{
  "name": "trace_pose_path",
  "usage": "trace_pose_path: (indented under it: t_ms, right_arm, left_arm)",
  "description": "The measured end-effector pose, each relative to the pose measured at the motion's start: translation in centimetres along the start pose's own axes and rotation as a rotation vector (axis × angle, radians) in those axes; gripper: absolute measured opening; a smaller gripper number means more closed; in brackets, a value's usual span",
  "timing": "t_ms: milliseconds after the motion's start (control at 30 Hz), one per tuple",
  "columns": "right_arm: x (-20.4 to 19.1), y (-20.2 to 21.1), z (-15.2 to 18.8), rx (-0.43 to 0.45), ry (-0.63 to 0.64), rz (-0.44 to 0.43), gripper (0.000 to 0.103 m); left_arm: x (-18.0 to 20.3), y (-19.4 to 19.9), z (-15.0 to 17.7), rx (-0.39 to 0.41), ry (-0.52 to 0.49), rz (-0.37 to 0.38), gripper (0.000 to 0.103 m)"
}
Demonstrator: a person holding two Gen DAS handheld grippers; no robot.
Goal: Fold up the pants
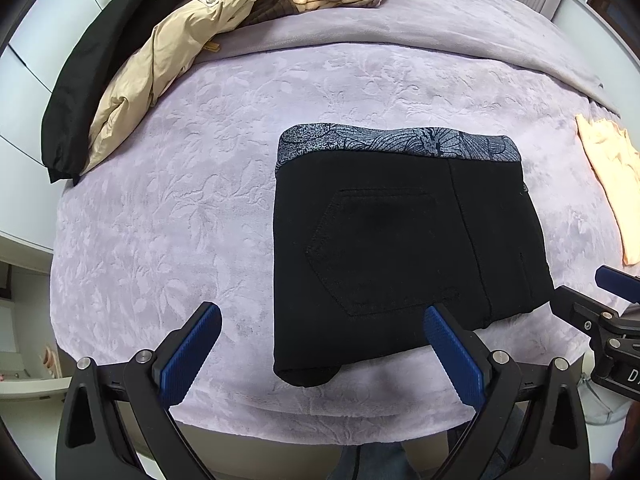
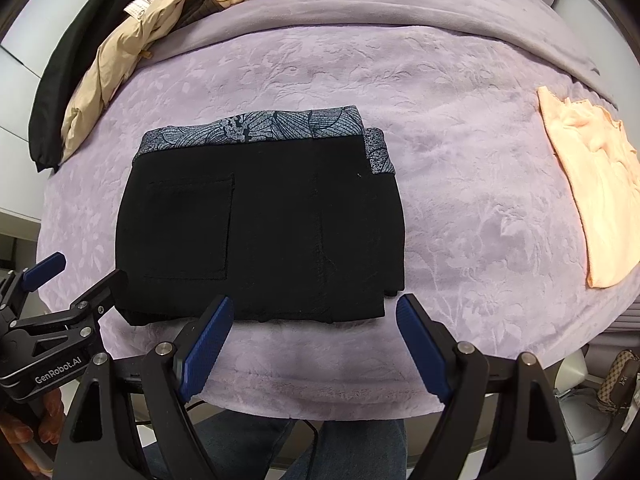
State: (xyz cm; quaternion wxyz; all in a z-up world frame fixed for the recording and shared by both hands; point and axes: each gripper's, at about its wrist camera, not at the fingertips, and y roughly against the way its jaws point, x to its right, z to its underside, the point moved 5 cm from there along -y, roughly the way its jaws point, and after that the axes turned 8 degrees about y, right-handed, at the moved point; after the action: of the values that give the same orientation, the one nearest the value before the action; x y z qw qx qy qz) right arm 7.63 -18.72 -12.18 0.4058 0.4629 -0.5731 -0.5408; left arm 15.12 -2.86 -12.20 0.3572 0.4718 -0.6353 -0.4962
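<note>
Black pants [image 2: 260, 224] with a grey patterned waistband lie folded on the embossed lilac blanket [image 2: 460, 220].
Our left gripper [image 1: 322, 324] and right gripper [image 2: 314, 316] hover near them, both spread wide and holding nothing.

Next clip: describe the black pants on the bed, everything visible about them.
The black pants lie folded into a compact, roughly rectangular stack on the lilac embossed blanket. A grey leaf-print waistband runs along the far edge; a stitched patch pocket faces up. The fabric looks thick and matte. Folded layers show at the near edge. Both the left gripper and right gripper are open, holding nothing.
</note>
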Motion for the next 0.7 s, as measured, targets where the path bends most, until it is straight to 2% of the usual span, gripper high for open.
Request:
trace_pose_path:
  t_ms: [700]
  right_arm:
    - [-1.1, -0.5, -0.2, -0.018, 0.031, 0.012, 0.086]
  left_arm:
    - [-0.3, 0.0, 0.0, 0.000, 0.005, 0.005, 0.101]
